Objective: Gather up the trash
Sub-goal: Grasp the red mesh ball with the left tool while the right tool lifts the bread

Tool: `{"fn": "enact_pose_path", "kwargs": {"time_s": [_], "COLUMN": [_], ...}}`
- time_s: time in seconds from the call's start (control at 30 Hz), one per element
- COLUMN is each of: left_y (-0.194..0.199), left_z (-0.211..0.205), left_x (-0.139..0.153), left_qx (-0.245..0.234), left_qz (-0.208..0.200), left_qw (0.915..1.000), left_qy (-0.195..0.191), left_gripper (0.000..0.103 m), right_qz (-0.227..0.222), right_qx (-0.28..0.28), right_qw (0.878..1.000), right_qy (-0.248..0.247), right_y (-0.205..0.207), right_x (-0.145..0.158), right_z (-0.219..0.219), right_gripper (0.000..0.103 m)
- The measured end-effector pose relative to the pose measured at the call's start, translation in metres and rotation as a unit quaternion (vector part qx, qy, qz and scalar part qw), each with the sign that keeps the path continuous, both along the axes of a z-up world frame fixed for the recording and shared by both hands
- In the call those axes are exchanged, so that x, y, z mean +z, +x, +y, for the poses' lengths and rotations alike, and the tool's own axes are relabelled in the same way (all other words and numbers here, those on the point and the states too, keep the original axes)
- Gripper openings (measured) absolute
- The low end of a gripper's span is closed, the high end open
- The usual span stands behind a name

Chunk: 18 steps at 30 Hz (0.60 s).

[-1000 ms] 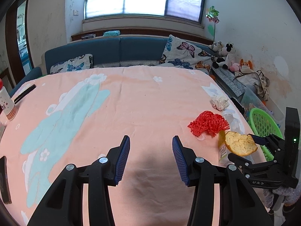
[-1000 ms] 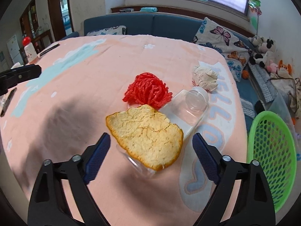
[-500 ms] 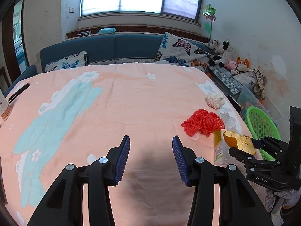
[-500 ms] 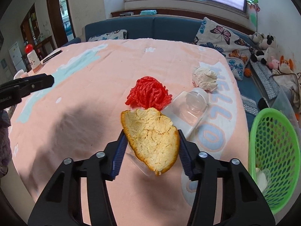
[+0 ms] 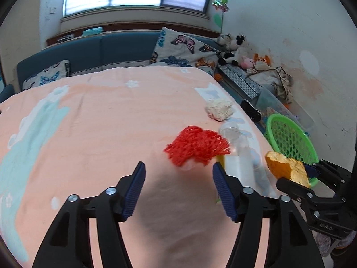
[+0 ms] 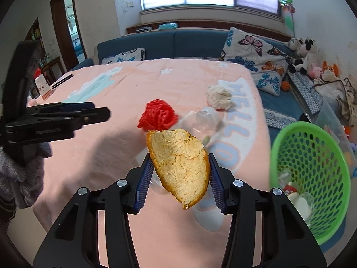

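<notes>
The right gripper point(image 6: 180, 186) is being held closed on an orange peel point(image 6: 179, 165) — the peel is being pinched between both blue pads, with its pale inner side facing the camera and its tip hanging below the fingers. The peel is being carried clear of the table point(image 6: 107, 147), near the green basket point(image 6: 312, 178) and on its table side. In the left wrist view the same peel point(image 5: 287, 167) is being seen just in front of the basket point(image 5: 290, 138), clamped in the right gripper point(image 5: 305, 174).

The left gripper point(image 5: 178, 189) is being held open, nothing between its fingers, above the peach cloth well away from the basket.

The remaining trash is lying on the table on the basket's side: a red mesh net point(image 6: 158, 116), a clear plastic bottle point(image 6: 200, 122) lying on its side and touching the net, and a crumpled tissue point(image 6: 219, 97) a little beyond the bottle — farther from the basket than the peel. A few pale items are already being held in the basket's bottom; they are too blurred to be named.
</notes>
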State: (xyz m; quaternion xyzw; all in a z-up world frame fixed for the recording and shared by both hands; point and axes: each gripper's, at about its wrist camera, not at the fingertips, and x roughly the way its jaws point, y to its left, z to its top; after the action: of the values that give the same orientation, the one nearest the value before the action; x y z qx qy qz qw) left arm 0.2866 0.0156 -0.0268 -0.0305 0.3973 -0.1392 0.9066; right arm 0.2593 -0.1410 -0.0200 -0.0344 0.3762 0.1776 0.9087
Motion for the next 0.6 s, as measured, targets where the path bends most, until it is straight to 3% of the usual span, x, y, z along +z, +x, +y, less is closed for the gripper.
{"fn": "enact_pose_path", "kwargs": {"time_s": [0.07,0.17,0.5,0.6], "left_y": [0.006,0.018,0.064,0.073], "left_z": [-0.009,-0.021,-0.044,-0.045], "left_x": [-0.002,-0.007,-0.028,-0.037], "left_qx": [-0.012,-0.025,-0.030,-0.033], "left_qz": [0.003,0.008,0.031,0.043], "left_qw": [0.9999,0.9996,0.9991,0.9983], "left_qy": [-0.004,-0.003,-0.008,-0.020], "left_gripper": [0.071,0.074,0.074,0.067], "right_qz": [-0.001,-0.001,0.005,0.006], "right_qx": [-0.006,-0.015,-0.046,-0.053], "right_qw": [1.000,1.000,0.999,0.999], "right_qy": [0.001,0.004,0.007,0.007], "right_y": [-0.002,-0.003,-0.002,0.000], "right_x": [0.000,0.000,-0.004,-0.006], "right_z": [-0.007,-0.019,-0.054,-0.061], "right_gripper": [0.049,0.049,0.049,0.049]}}
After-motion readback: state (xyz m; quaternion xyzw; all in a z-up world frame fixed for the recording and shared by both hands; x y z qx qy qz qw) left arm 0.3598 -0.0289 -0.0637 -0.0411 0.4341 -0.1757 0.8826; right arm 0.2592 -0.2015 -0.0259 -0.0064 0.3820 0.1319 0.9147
